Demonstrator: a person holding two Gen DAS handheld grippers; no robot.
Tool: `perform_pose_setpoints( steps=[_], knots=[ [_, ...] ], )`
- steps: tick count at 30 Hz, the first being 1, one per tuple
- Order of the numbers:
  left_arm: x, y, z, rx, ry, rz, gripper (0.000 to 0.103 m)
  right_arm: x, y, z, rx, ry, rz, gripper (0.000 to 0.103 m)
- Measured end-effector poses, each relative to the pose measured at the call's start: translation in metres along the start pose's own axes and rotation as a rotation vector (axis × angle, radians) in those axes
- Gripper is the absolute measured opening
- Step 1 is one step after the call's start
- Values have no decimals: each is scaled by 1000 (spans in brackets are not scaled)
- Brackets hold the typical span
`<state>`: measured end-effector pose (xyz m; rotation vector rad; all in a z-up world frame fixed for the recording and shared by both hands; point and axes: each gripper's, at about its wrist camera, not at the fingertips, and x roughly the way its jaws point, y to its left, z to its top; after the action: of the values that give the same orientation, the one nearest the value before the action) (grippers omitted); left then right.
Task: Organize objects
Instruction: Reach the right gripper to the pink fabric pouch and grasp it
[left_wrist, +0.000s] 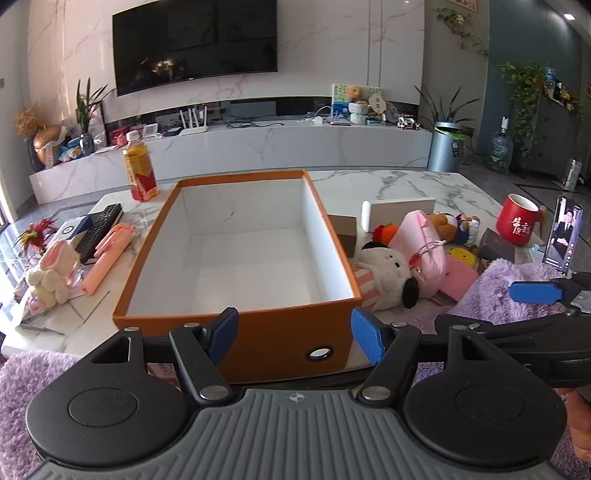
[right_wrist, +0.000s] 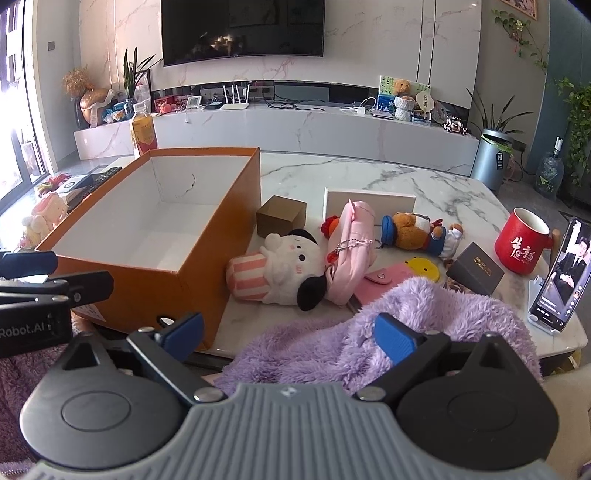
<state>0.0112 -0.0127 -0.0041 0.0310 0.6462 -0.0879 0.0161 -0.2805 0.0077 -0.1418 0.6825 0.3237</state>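
Note:
An open orange box (left_wrist: 258, 332) (right_wrist: 140, 280) with a white inside stands empty on the marble table. My left gripper (left_wrist: 295, 338) is open and empty just before the box's near wall. My right gripper (right_wrist: 290, 332) is open and empty over a purple fuzzy cloth (right_wrist: 424, 306), right of the box. Beside the box lie a white plush with black ears (right_wrist: 284, 269) (left_wrist: 388, 273), a pink pouch (right_wrist: 351, 251), a bear doll (right_wrist: 417, 230), a pink wallet (right_wrist: 388, 280) and a small brown box (right_wrist: 281, 216).
A red mug (right_wrist: 522, 242), a phone on a stand (right_wrist: 561, 273) and a dark small box (right_wrist: 474, 269) sit at the right. Left of the box lie a remote (left_wrist: 99, 230), a pink case (left_wrist: 107, 258), a rabbit plush (left_wrist: 51, 273) and a drink bottle (left_wrist: 140, 170).

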Motion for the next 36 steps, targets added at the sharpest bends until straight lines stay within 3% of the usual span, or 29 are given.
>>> perform_pose_setpoints(
  steps=[3, 5, 14, 25, 33, 36],
  knots=[
    [5, -7, 6, 26, -5, -29, 75, 6, -9, 1, 9, 16, -16, 86],
    [9, -13, 10, 50, -22, -53, 71, 11, -16, 4, 2, 25, -21, 73],
    [37, -39, 40, 146, -6, -141, 60, 35, -42, 24, -44, 26, -40, 51],
    [92, -60, 55, 250, 81, -153, 59, 97, -57, 36, -2, 129, -1, 51],
    [116, -62, 60, 274, 96, -148, 59, 134, -67, 36, 76, 222, 42, 50],
    [121, -61, 58, 275, 112, -152, 59, 138, -68, 35, 89, 225, 55, 32]
  ],
)
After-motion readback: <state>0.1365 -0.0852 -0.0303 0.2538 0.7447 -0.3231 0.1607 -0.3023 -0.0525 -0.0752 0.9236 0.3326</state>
